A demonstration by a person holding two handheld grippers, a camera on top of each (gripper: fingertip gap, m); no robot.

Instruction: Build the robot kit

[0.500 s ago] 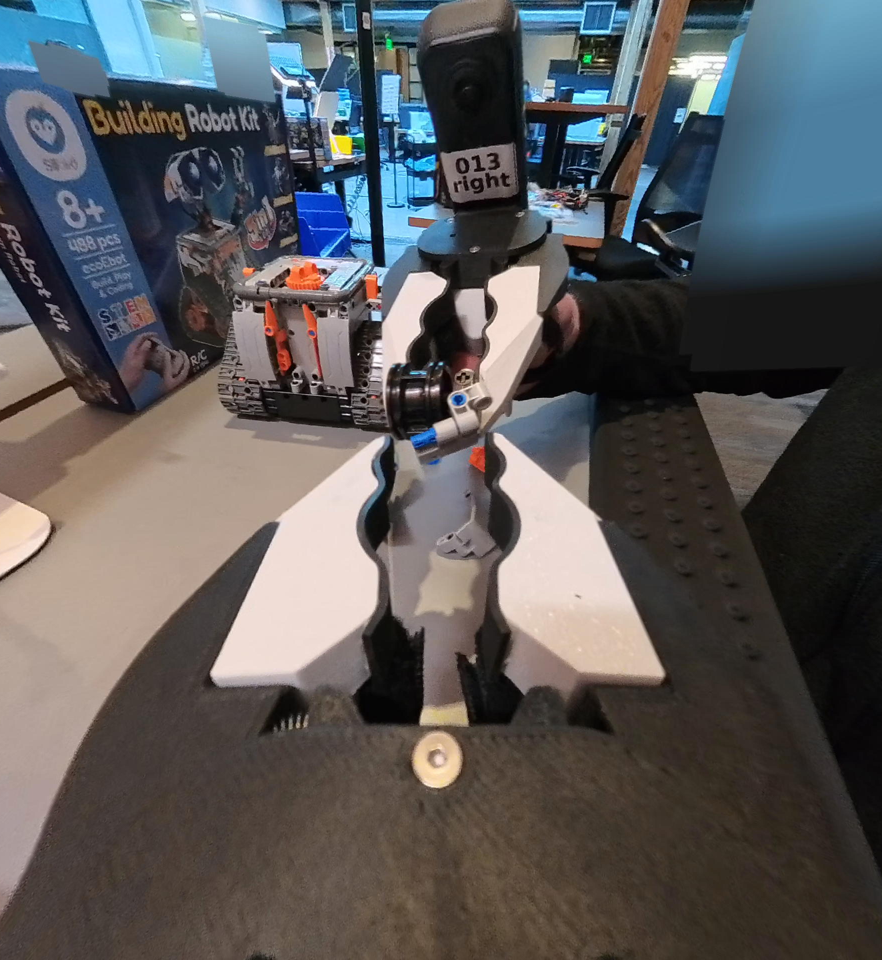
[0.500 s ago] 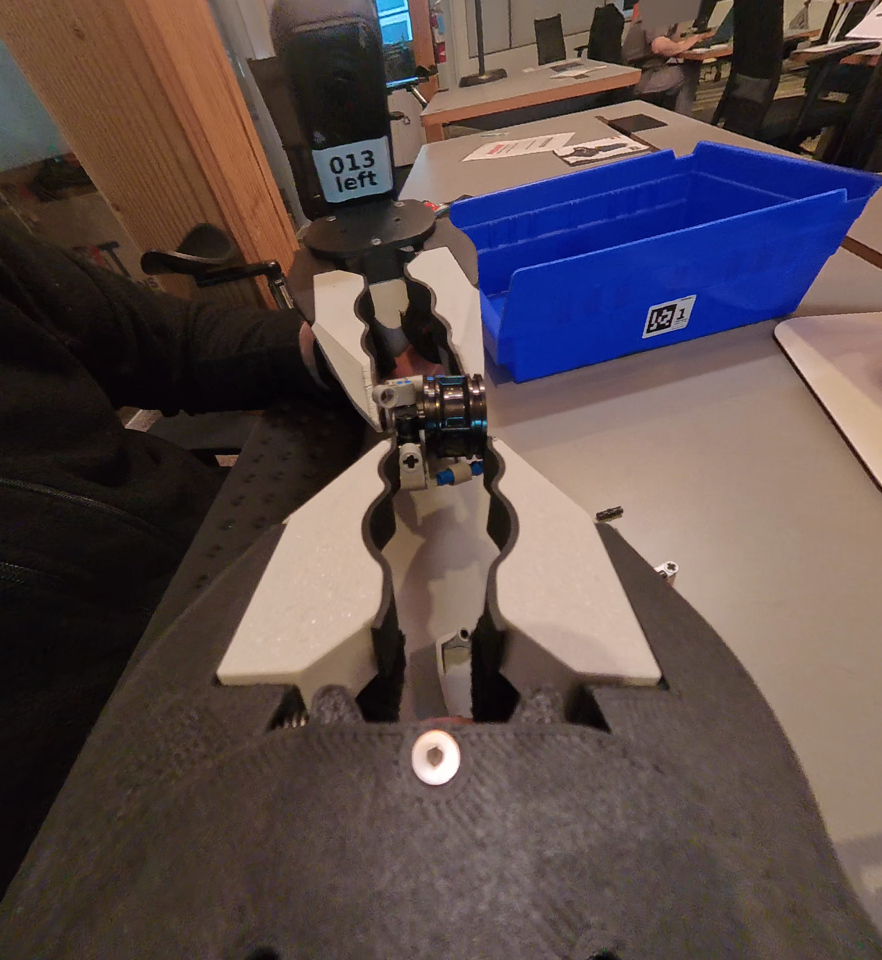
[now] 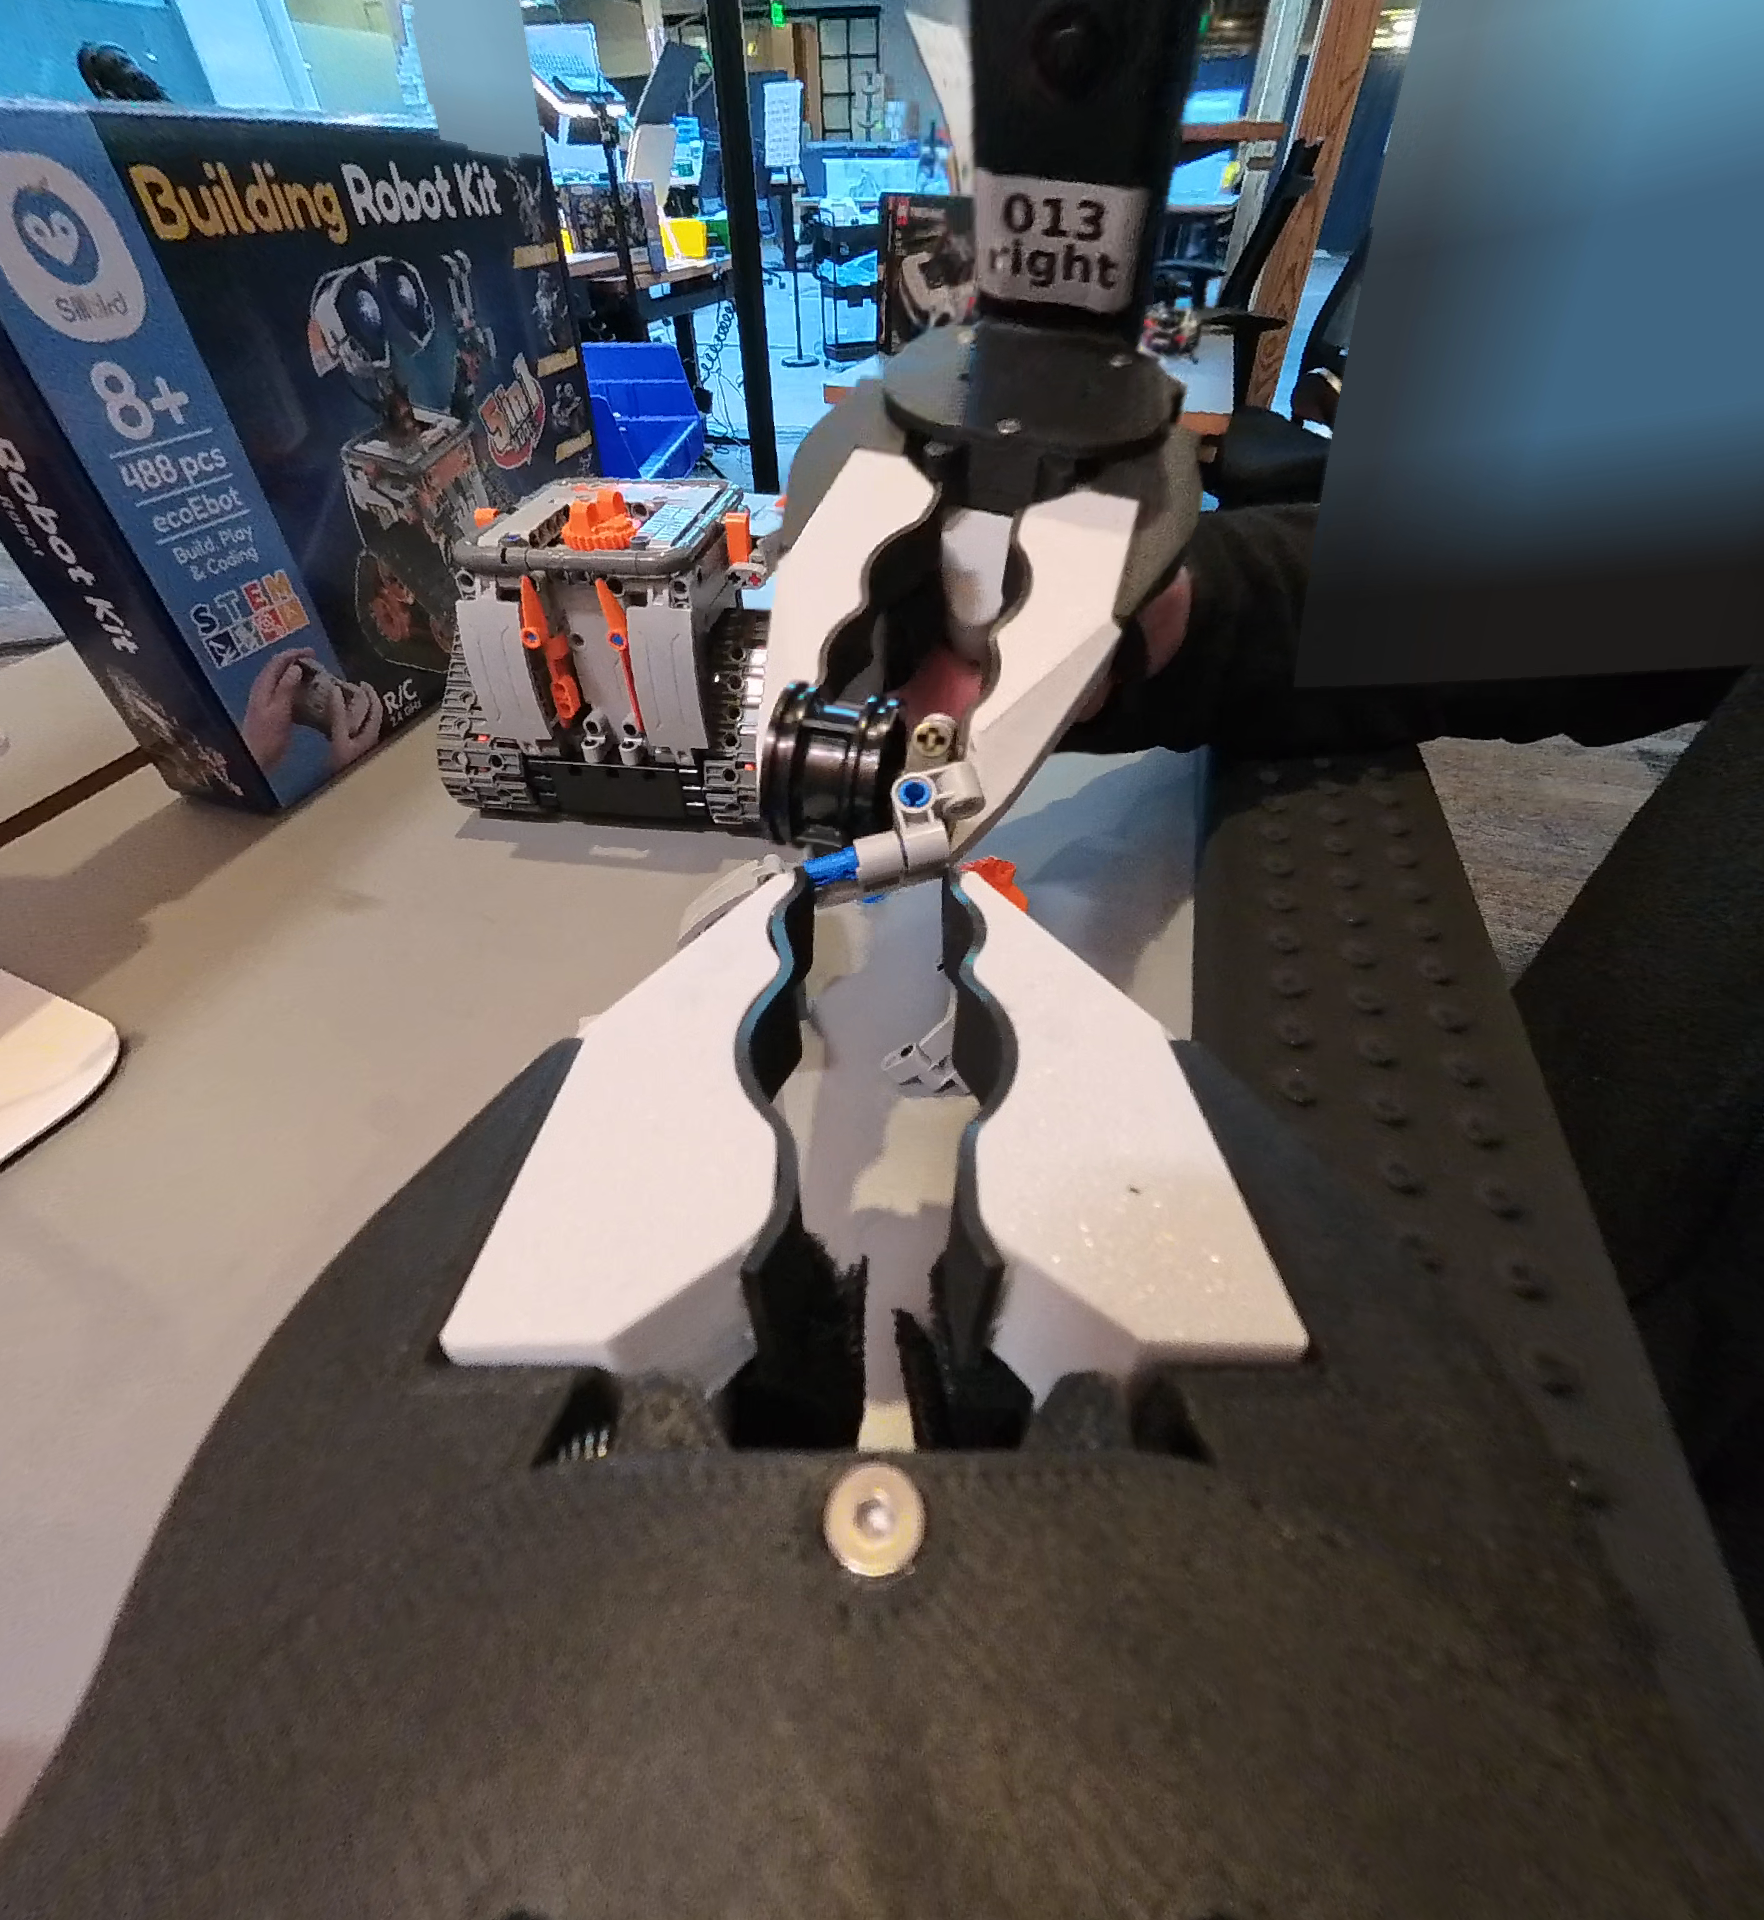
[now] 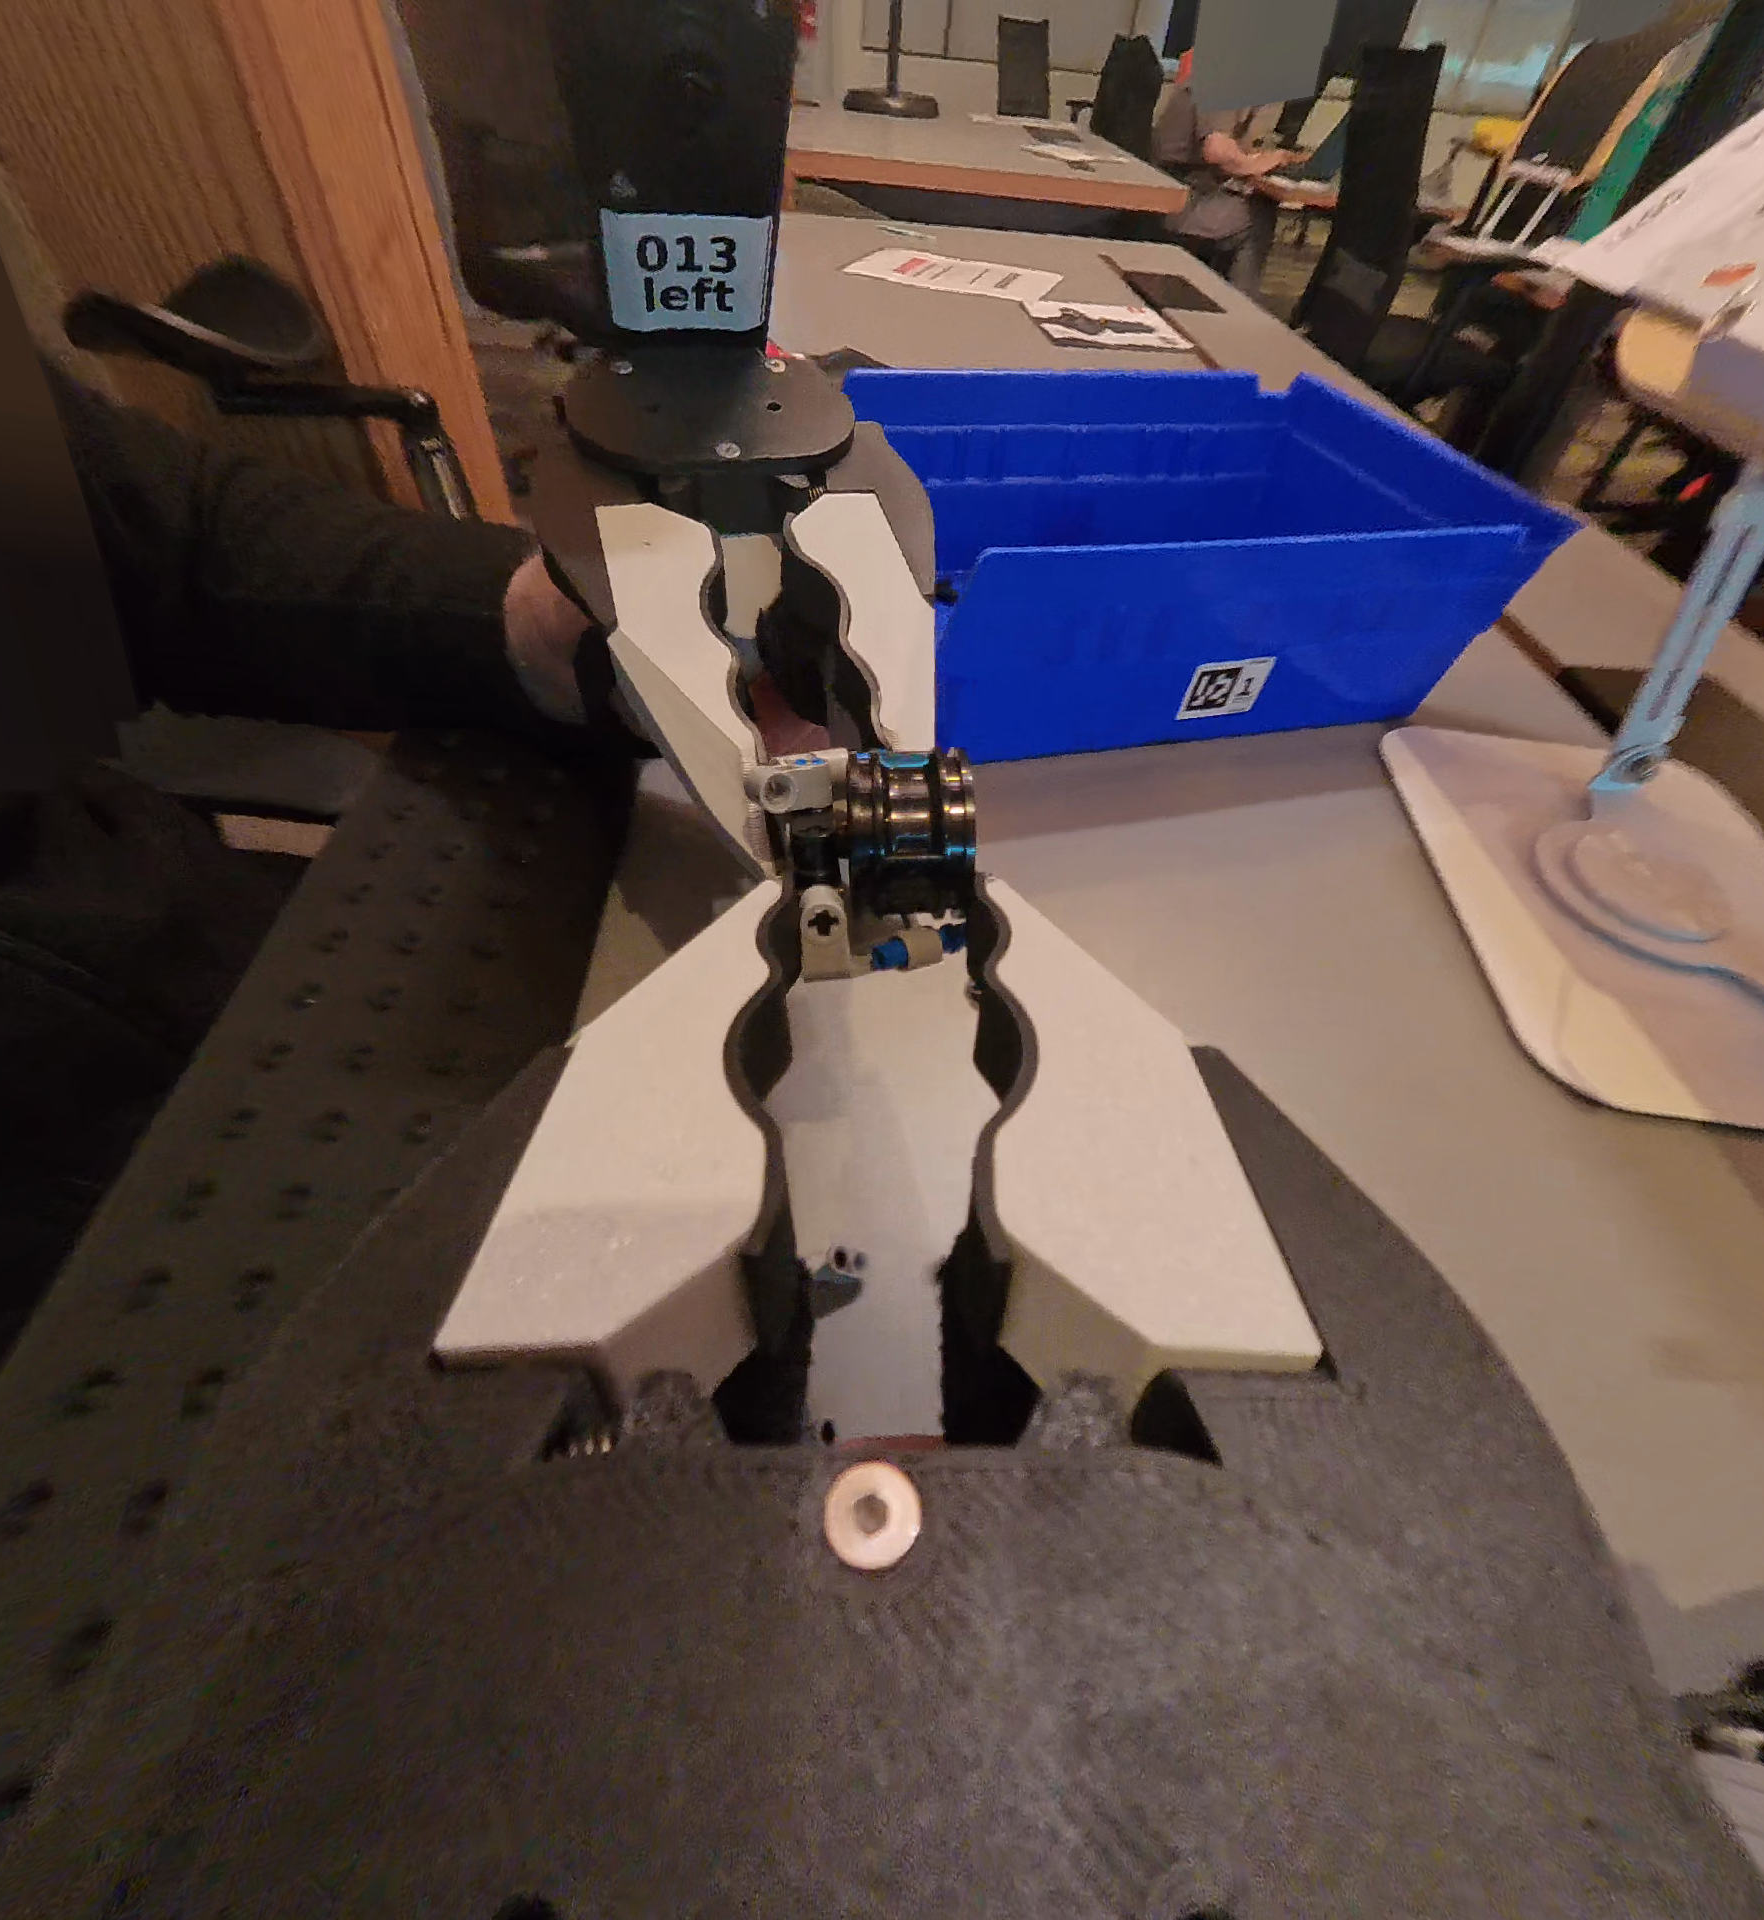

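Black plastic makes up most of the wheel assembly (image 4: 904, 821): two ribbed hubs side by side, with grey connectors and blue pins on its lower left. It hangs off the counter (image 3: 338, 987), at the centre of both views, where the two tools meet tip to tip.

The right tongs (image 4: 878, 904) are clenched on it, one tip against the grey connector and the other against the hub side. The left tongs (image 3: 873, 894) stand narrowly apart around the blue pin end. Whether their tips actually press on it I cannot tell.

In the left wrist view a tracked brick vehicle (image 3: 597, 665) stands left of centre, beyond the assembly, with a blue kit box (image 3: 234, 416) at upper left. A loose grey piece (image 3: 925, 1060) lies on the counter between the left fingers, and an orange bit (image 3: 992, 873) sits by the right tip. In the right wrist view a blue bin (image 4: 1221, 582) fills the upper right and a white lamp base (image 4: 1636, 935) the right edge.

The hold looks shallow, on tips only and partly on a rounded hub. A twist or pull from the other tongs could roll the hub out, or pop a pin joint. Freed parts could then drop among the loose pieces or onto the perforated black board (image 3: 1377, 935).
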